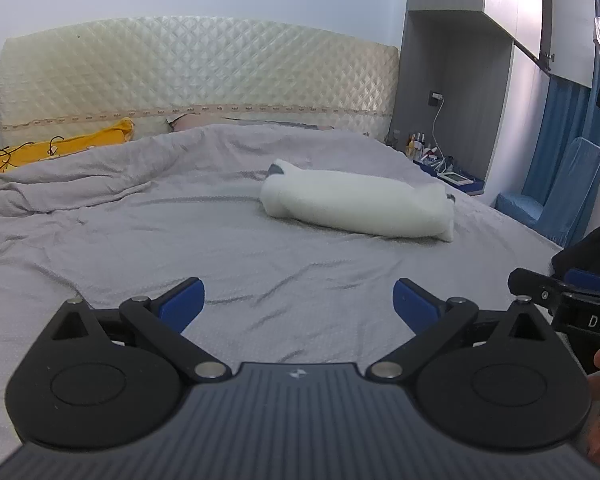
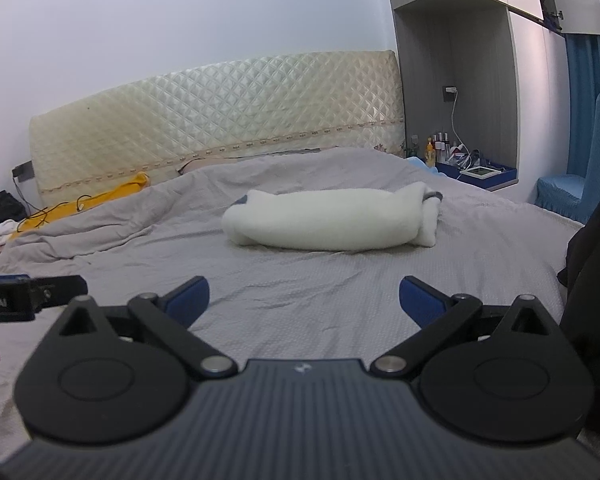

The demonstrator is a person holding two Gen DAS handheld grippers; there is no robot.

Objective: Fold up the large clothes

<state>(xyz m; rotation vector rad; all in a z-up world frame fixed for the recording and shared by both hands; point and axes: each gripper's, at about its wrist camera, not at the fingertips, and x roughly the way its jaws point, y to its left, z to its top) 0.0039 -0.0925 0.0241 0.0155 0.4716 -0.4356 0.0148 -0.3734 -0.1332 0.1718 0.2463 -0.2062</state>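
Fingers of the left gripper (image 1: pixel 299 300) and right gripper (image 2: pixel 304 298) are spread wide, empty, above bare grey bedsheet (image 2: pixel 320 292); the rolled white fleece garment (image 2: pixel 328 220) is seen near the bed's right edge.

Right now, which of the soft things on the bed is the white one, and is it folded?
The white garment, rolled into a compact bundle mid-bed on the grey sheet. The yellow pillow lies by the headboard.

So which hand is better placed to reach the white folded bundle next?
Probably right. Its tongs point almost straight at the white bundle, whereas for the left tongs the bundle lies off to the right. Both are open and empty.
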